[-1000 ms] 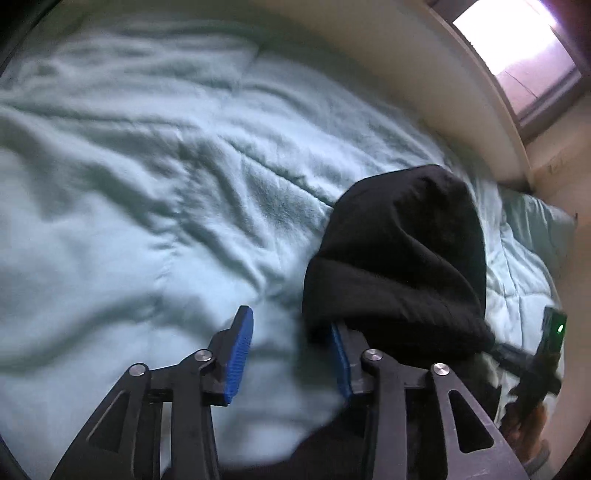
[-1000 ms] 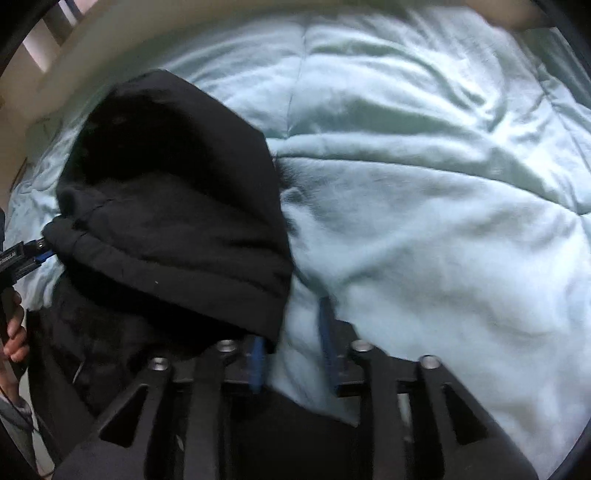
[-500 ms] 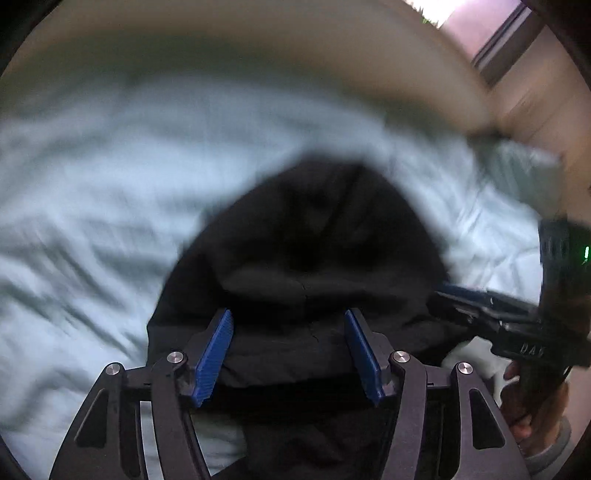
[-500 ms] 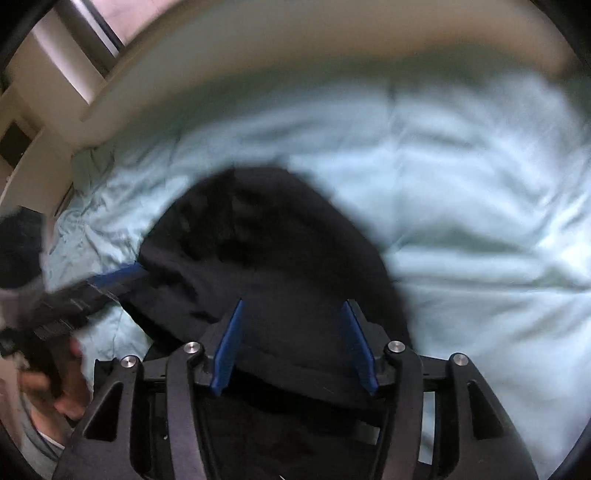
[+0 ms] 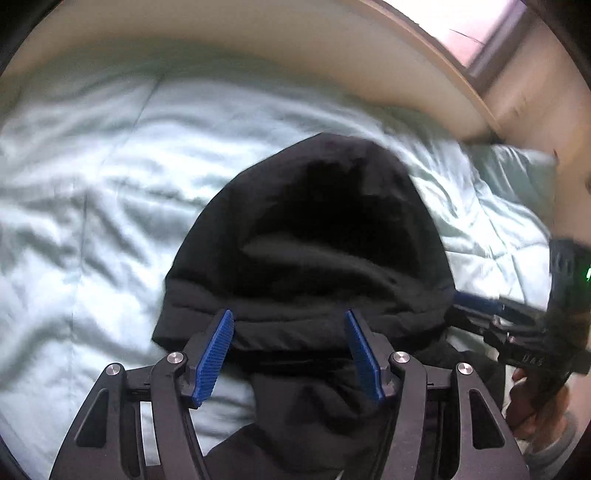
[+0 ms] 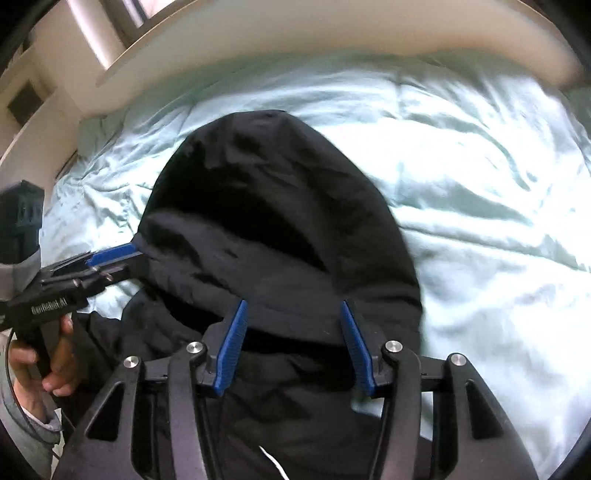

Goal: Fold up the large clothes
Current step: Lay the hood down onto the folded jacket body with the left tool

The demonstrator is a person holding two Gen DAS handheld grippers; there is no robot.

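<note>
Nearest, the left gripper (image 5: 290, 341) hangs over the black hooded garment (image 5: 314, 251), its blue pads spread wide and pressing on nothing; its jaws have just been opening, with only loose cloth lying below the gap. The right gripper (image 6: 291, 334) sits the same way, jaws apart at a middling width and having just opened too, nothing pinched between them. Each claw shows in the other's view: the right one (image 5: 476, 302) pokes in from the side with its blue tip at the hem of the hood, and the left one (image 6: 110, 258) touches the opposite edge, though I cannot tell from there whether either nips the cloth. A hand (image 6: 55, 354) in a grey sleeve (image 6: 26, 443) grips the left handle.

The garment lies on the pale green quilt (image 5: 92, 221), its rounded hood pointing away from the person toward the headboard (image 5: 258, 40), its long axis running from the grippers straight up the bed. The body of it bunches darkly under the claws. Beyond, a window (image 5: 487, 33) glows
</note>
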